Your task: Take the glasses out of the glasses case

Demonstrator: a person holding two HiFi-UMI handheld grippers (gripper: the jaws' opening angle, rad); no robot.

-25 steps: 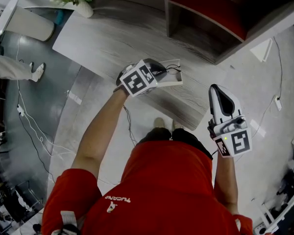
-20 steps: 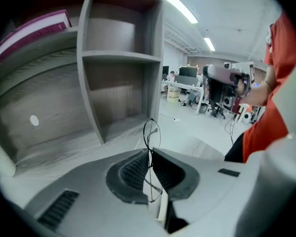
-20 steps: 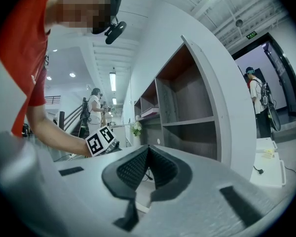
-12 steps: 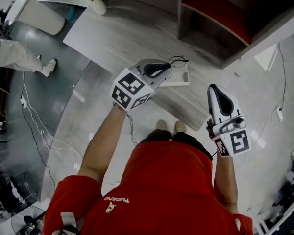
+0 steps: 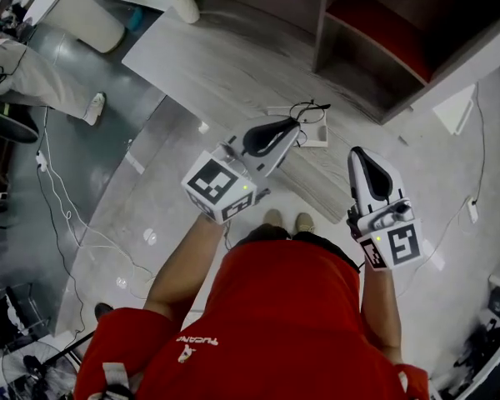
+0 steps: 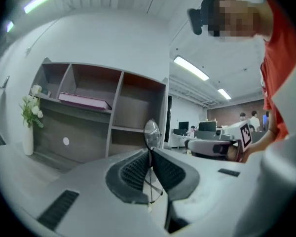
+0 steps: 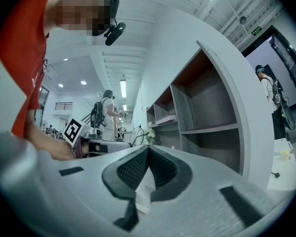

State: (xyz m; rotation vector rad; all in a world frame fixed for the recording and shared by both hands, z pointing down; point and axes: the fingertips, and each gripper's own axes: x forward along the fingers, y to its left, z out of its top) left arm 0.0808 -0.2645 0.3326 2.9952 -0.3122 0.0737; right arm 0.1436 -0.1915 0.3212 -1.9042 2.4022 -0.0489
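– Glasses (image 5: pixel 310 109): where are they now, relative to the case (image 5: pixel 317 139)?
– They hang in the air over the case, at its far edge in the head view. The left gripper (image 5: pixel 293 129) has them. Its jaws stand nearly together, pinched on the thin frame, and one lens rises just above the tips in the left gripper view.
– What is different from a second ago?
– A second ago this gripper is low, right at the case, and the glasses are there with it. Now it is clearly higher and nearer to the person, and the glasses come up with it. The case stays open on the table (image 5: pixel 217 65), and the part that shows looks empty.
– So the main step is done?
– I judge yes, the glasses are free of the case. What remains is probably to set them down beside the case. This needs care, because the grip is on a thin part and they can swing or slip.
– And the right gripper (image 5: pixel 356 153)?
– It is to the right of the case, beyond the table edge. Its jaws are closed together with nothing between them.
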